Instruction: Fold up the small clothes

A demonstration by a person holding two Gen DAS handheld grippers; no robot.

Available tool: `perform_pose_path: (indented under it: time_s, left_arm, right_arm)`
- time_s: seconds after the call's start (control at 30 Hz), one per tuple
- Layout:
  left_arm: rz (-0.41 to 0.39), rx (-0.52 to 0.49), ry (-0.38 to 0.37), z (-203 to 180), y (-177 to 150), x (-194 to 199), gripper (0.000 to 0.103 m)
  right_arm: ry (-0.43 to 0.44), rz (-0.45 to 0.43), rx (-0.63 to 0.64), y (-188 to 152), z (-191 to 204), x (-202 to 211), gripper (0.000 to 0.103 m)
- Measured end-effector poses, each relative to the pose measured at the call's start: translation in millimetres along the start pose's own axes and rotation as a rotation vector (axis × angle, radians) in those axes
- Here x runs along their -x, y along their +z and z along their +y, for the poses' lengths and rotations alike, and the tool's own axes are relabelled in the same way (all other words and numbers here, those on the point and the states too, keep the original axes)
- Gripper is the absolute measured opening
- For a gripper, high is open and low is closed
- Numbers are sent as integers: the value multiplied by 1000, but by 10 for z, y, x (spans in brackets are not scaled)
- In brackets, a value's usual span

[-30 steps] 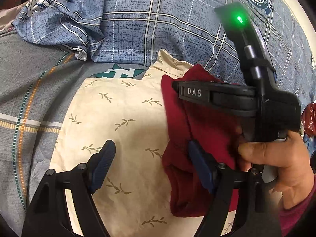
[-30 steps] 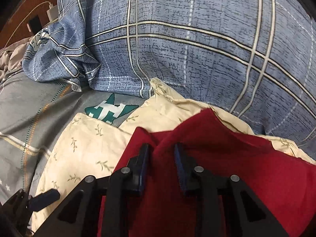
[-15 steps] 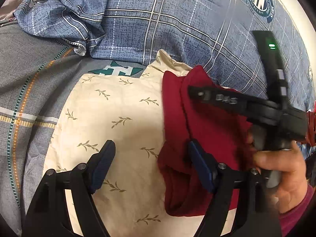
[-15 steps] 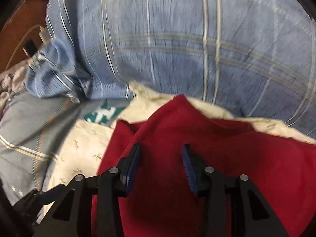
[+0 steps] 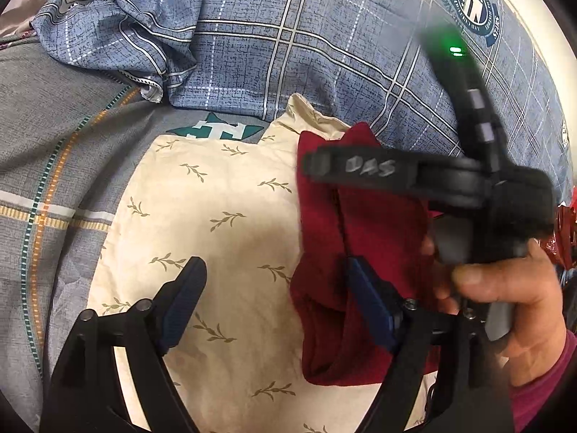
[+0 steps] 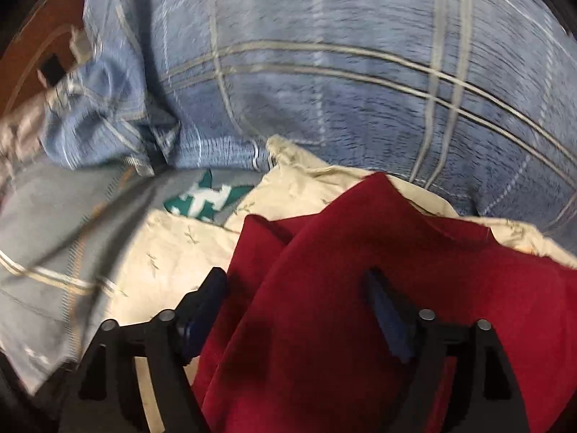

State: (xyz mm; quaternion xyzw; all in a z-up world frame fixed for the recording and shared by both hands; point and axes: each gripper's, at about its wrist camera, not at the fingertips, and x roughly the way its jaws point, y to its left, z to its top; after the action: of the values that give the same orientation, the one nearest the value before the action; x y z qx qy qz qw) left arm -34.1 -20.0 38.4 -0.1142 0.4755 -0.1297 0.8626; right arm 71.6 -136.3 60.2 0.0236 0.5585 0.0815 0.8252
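A dark red garment [image 5: 364, 238] lies folded on a cream cloth with a leaf print [image 5: 216, 223]. My left gripper [image 5: 274, 285] is open and empty, its right finger at the garment's left edge, its left finger over the cream cloth. In the right wrist view the red garment [image 6: 378, 288] fills the lower right. My right gripper [image 6: 299, 288] is open above it, jaws wide, holding nothing. The right gripper's body and the hand holding it show in the left wrist view [image 5: 468, 195], over the garment's right side.
A blue plaid quilt [image 5: 324, 43] is bunched up behind the cloths. A grey striped bedsheet [image 5: 54, 166] with a green and white logo [image 5: 216, 130] lies to the left. Something red and shiny [image 5: 566, 231] sits at the far right edge.
My right gripper has opened from nearly shut on a fold of the red garment to wide open and lifted off it. My left gripper stays open in about the same place.
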Motion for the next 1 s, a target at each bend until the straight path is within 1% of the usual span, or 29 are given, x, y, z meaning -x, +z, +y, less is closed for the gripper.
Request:
perform_pose_path:
  time_s: [0.07, 0.2, 0.3, 0.33, 0.37, 0.4, 0.43, 0.47, 0.5, 0.53, 0.6, 0.63, 0.73, 0.9, 1.0]
  left_arm:
    - [4, -1, 2, -4, 0, -10, 82]
    - [0, -9, 4, -2, -6, 3, 82]
    - [2, -8, 0, 9, -7, -9, 82]
    - [3, -6, -4, 10, -8, -16, 82]
    - [3, -5, -10, 11, -9, -21, 82]
    - [2, -3, -17, 10, -10, -23, 82]
    - [-2, -3, -28, 4, -11, -21, 82]
    - [-4, -4, -38, -6, -9, -22, 82]
    - [-7, -7, -58, -26, -10, -21, 82]
    - [-8, -10, -72, -42, -10, -25, 82]
    - [-6, -20, -108, -88, -16, -43, 86]
    - [1, -27, -129, -119, -21, -59, 86]
    - [32, -44, -172, -199, -41, -136, 86]
    - [18, -61, -162, -253, -42, -227, 86]
    - [11, -50, -190, -237, -23, -282, 86]
  right_arm:
    - [-30, 4, 18, 2, 58, -55, 87]
    - [-77, 18, 44, 15, 93, -143, 88]
    - [-101, 3, 51, 5, 106, -178, 83]
    - [-106, -3, 53, 6, 140, -224, 78]
    - [-116, -11, 59, -10, 145, -219, 75]
    - [-117, -25, 66, -29, 137, -192, 67]
    - [-112, -33, 63, -42, 124, -173, 57]
    - [-99, -46, 49, -52, 72, -122, 52]
    - [-86, -51, 38, -56, 19, -73, 43]
    - [-57, -57, 19, -63, -42, -23, 35]
    - [38, -65, -24, -60, -184, 77, 21]
    - [77, -68, -43, -62, -229, 118, 20]
    - [108, -83, -66, -73, -292, 214, 18]
    - [144, -94, -91, -93, -364, 354, 17]
    - [162, -104, -97, -98, -397, 432, 16]
